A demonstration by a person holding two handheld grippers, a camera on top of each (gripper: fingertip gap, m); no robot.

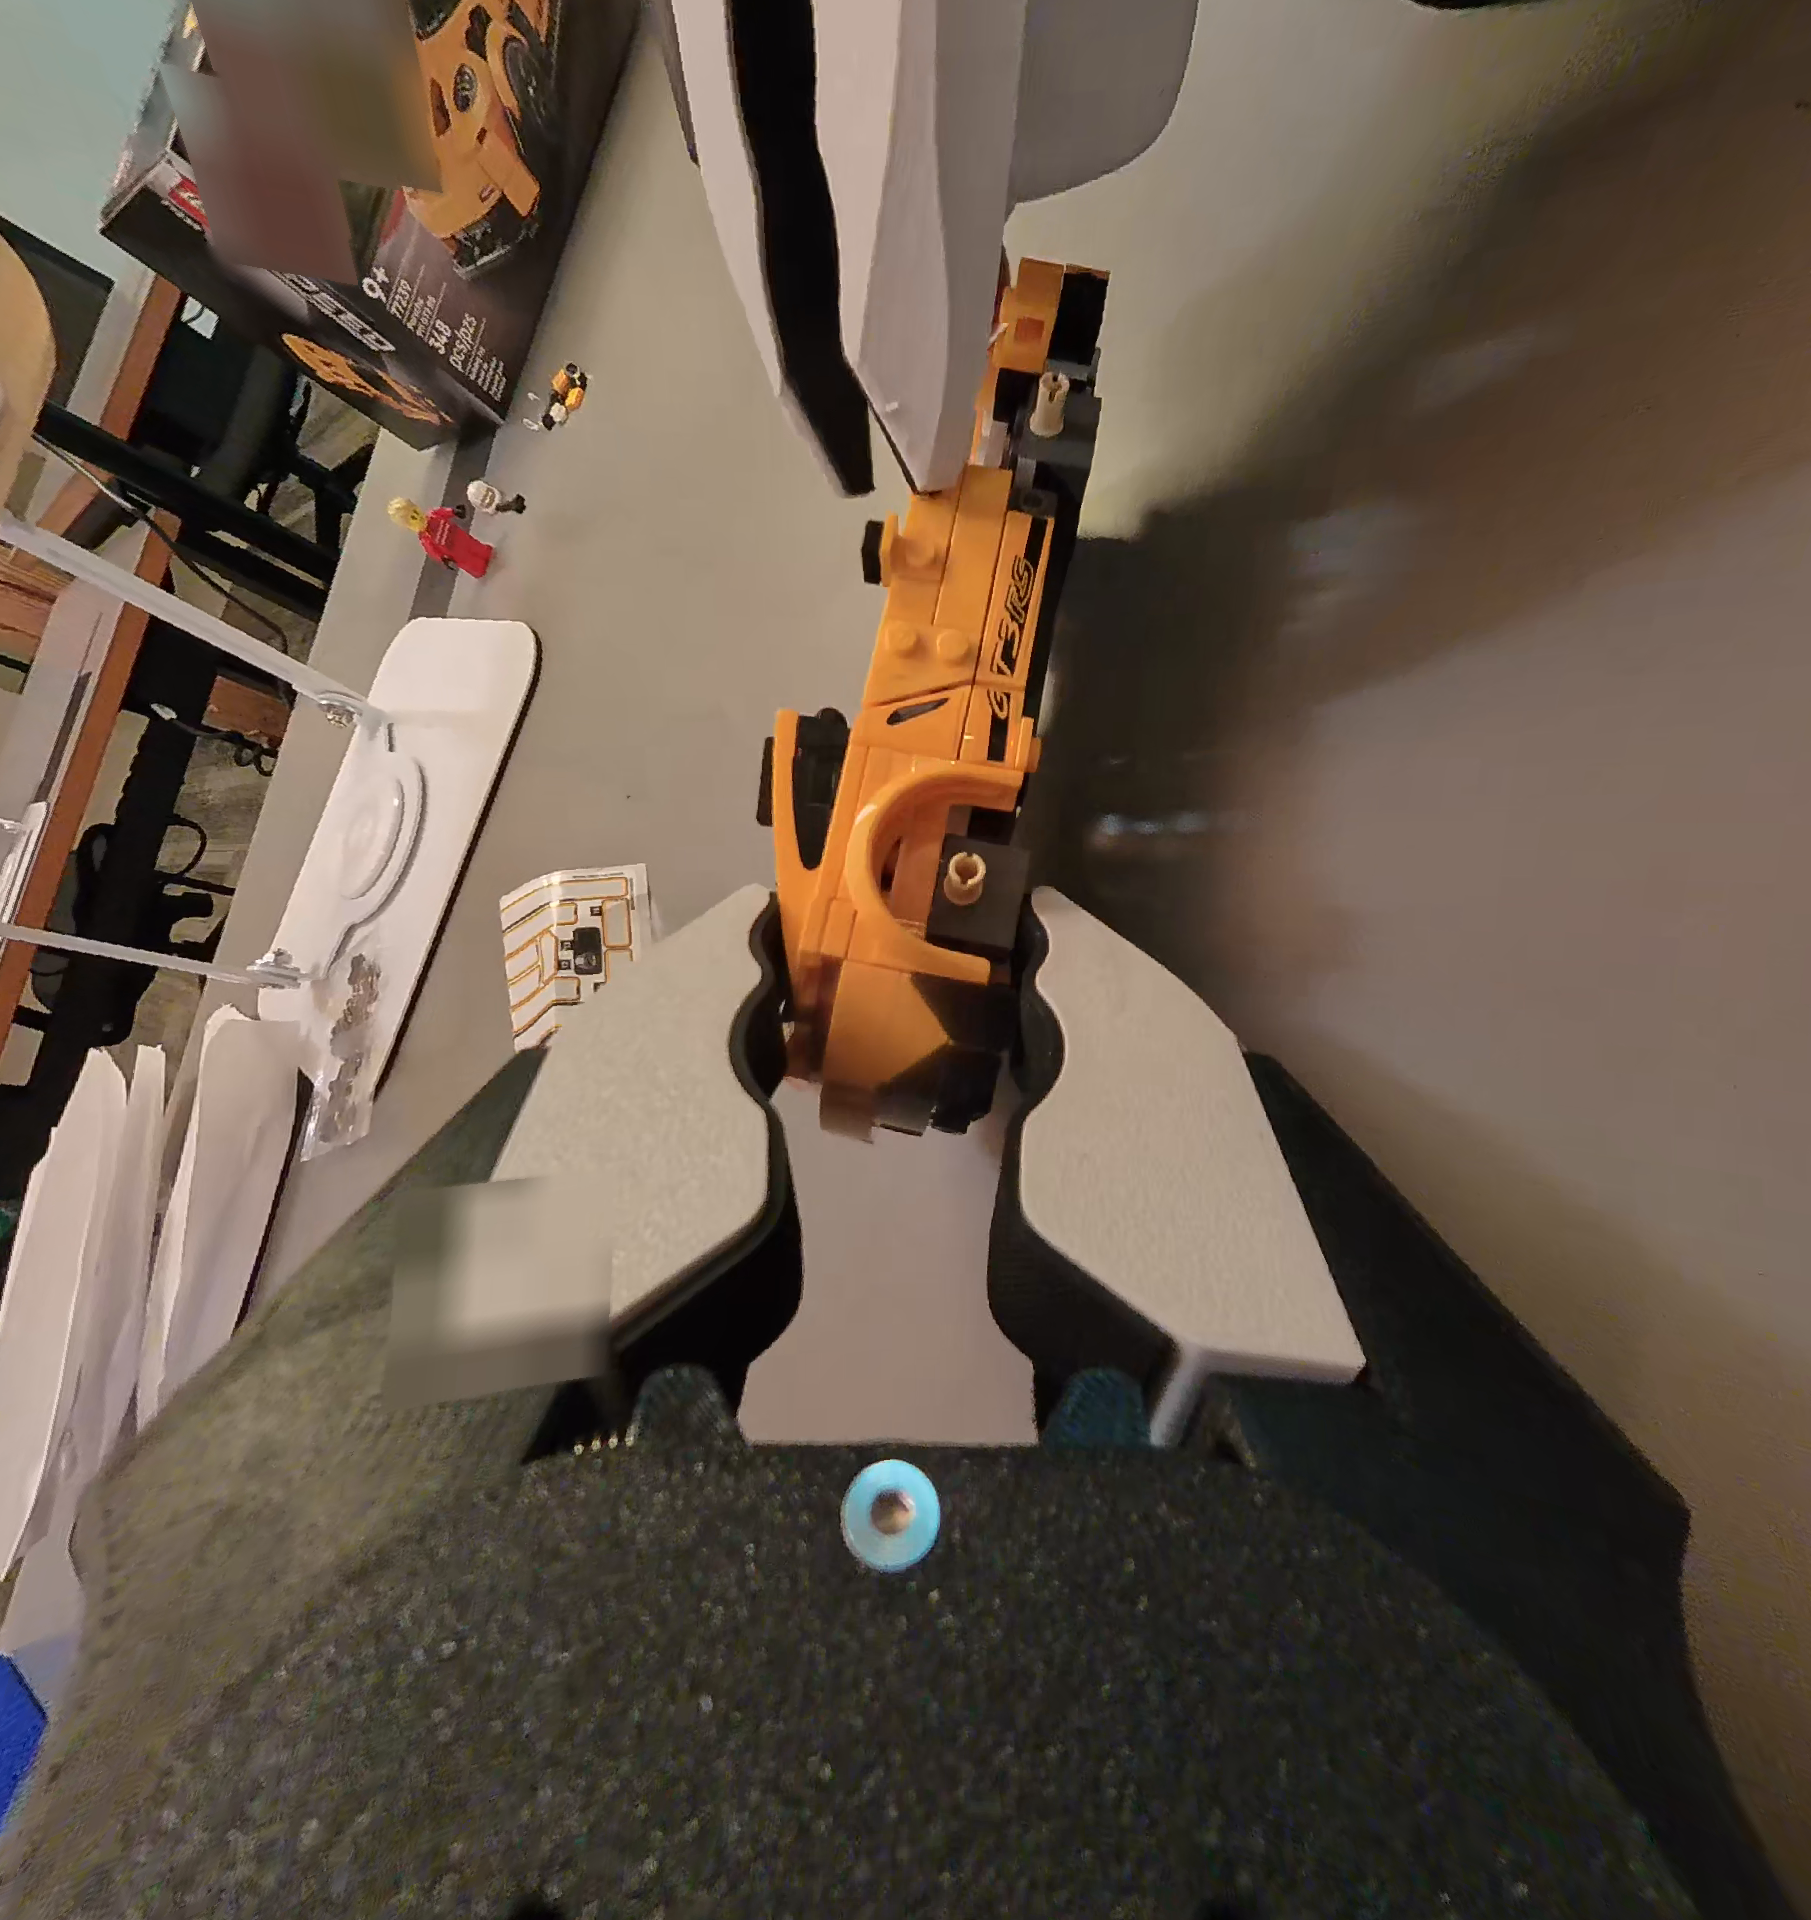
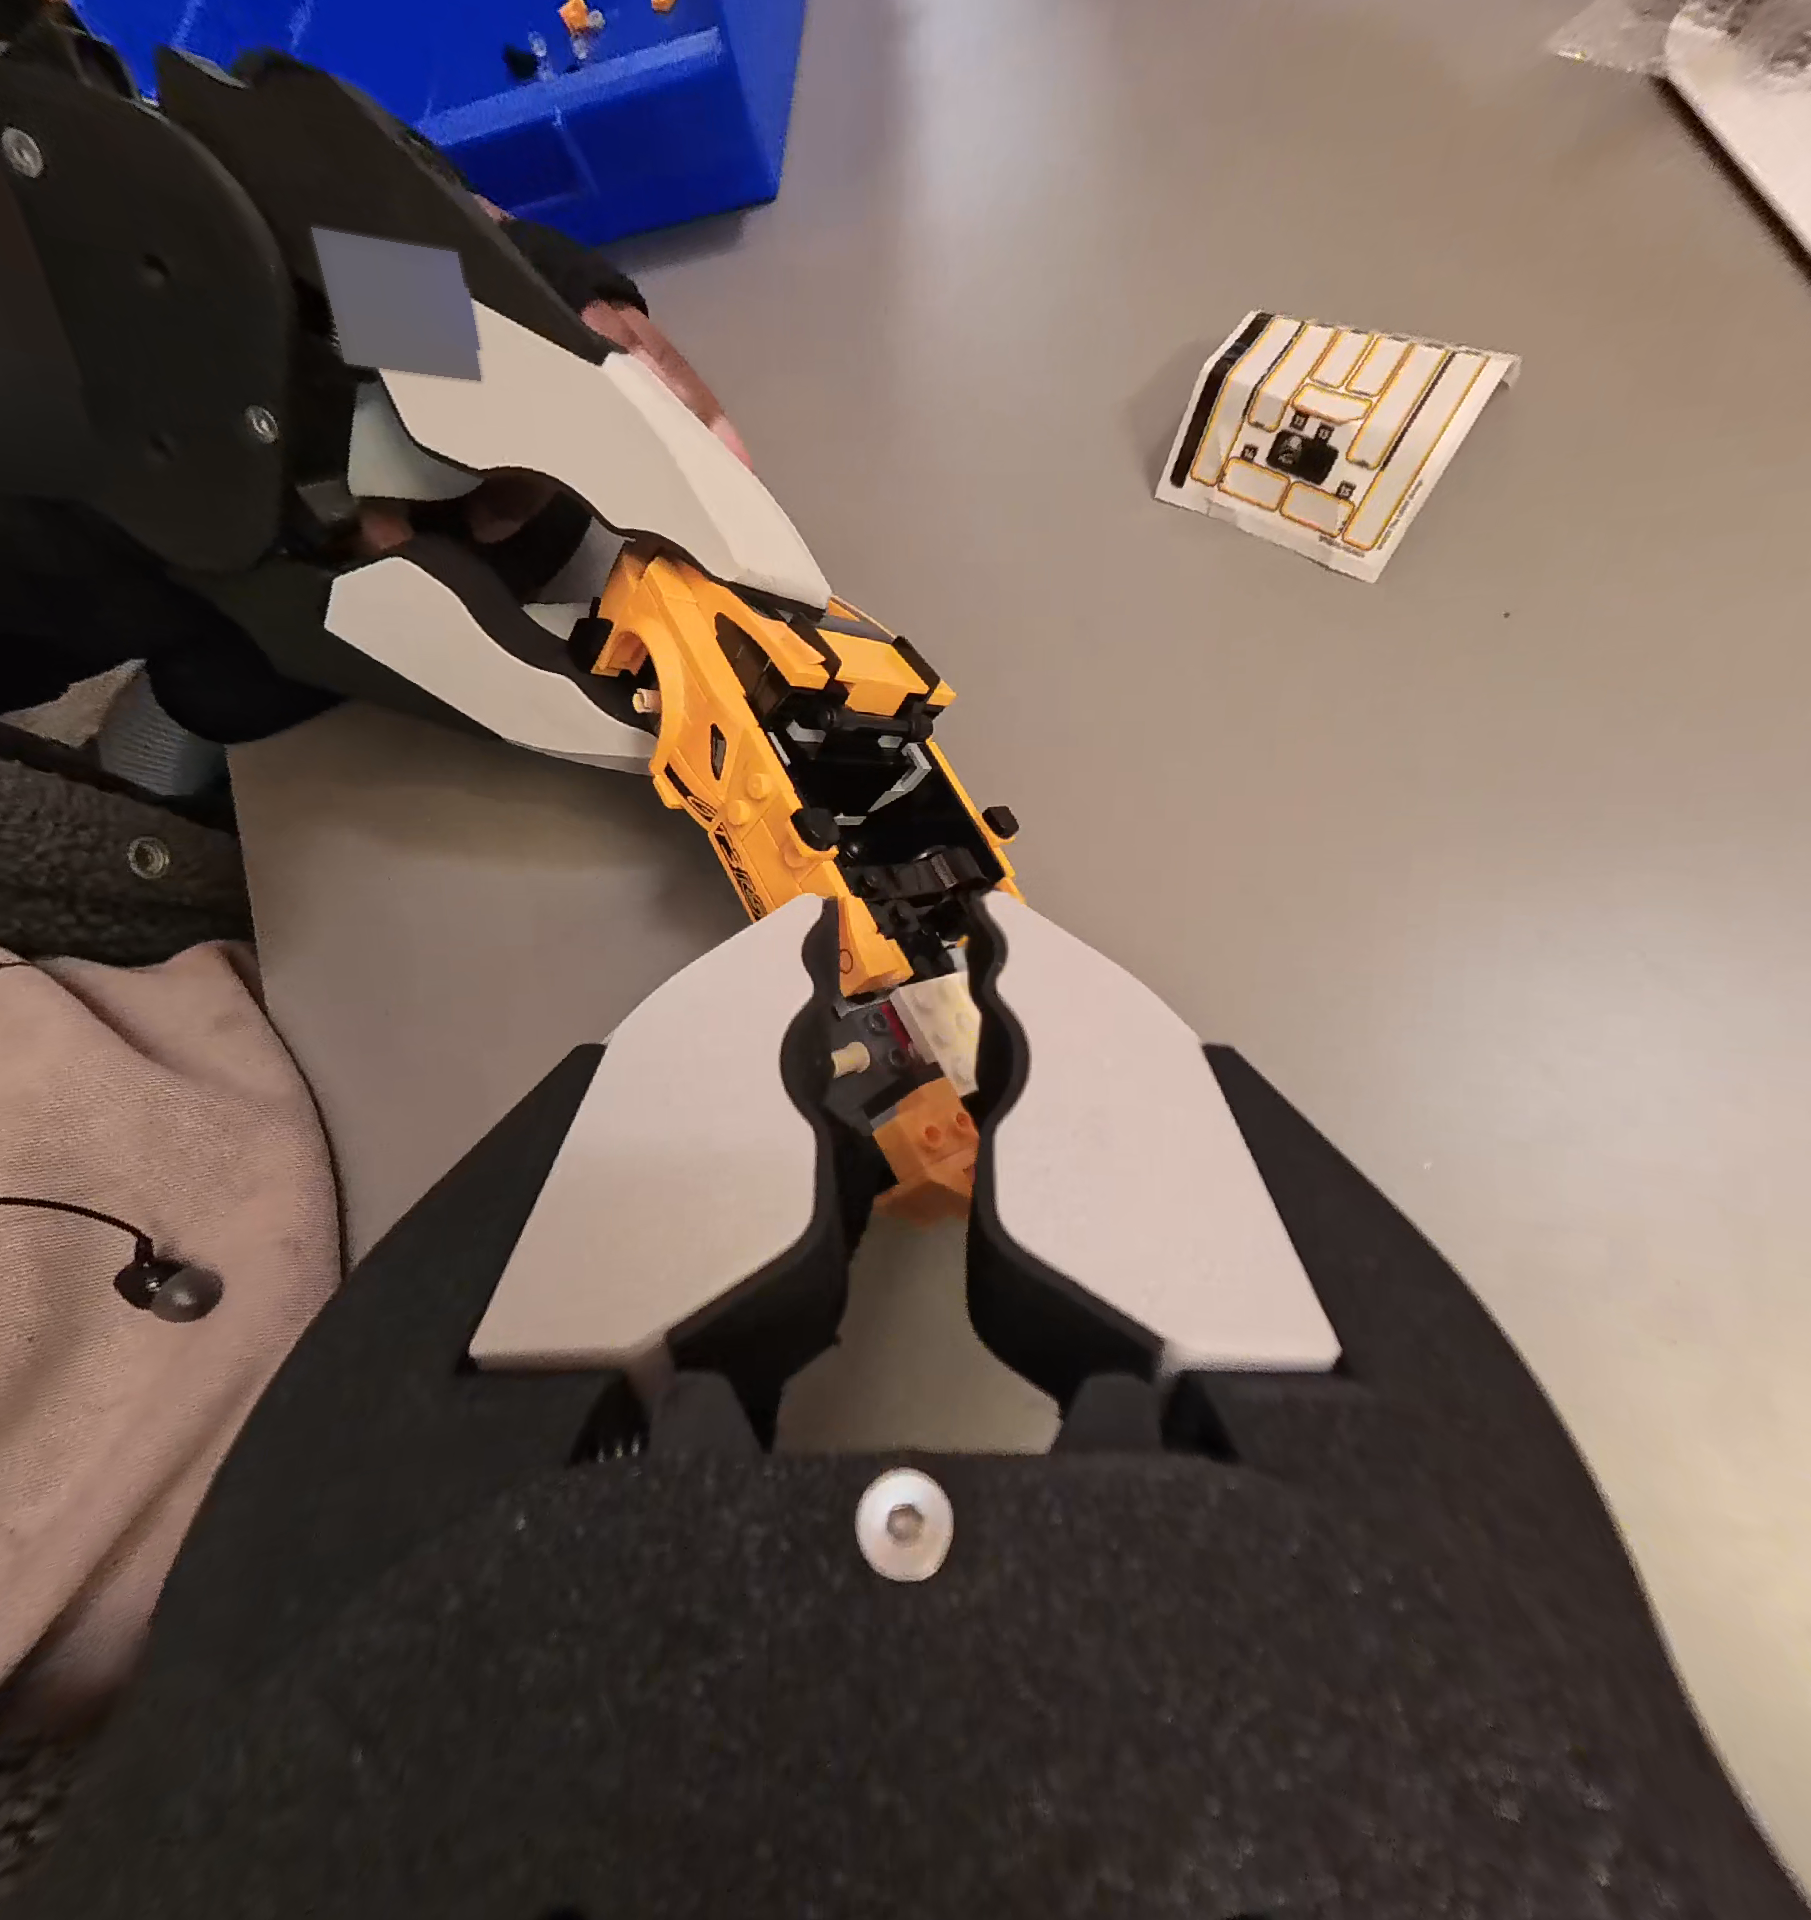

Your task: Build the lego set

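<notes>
The orange and black lego car has no wheels, and tan axle pins stick out of its side. It is held over the grey table, turned on its side, by both grippers. My left gripper is shut on one end of the car. My right gripper is shut on the other end, where white and orange bricks show between the fingers. Each gripper also shows in the other's view: the right one at the top of the left wrist view, the left one at the upper left of the right wrist view.
A sticker sheet lies on the table to the right. A blue bin with small parts stands at the back. The lego box, a red minifigure, loose bits and a white board lie to the left. A person's clothing is close on the left. My hands' fingertips stand some 7 centimetres from each other. The red minifigure is about equally far from each gripper, around 35 centimetres.
</notes>
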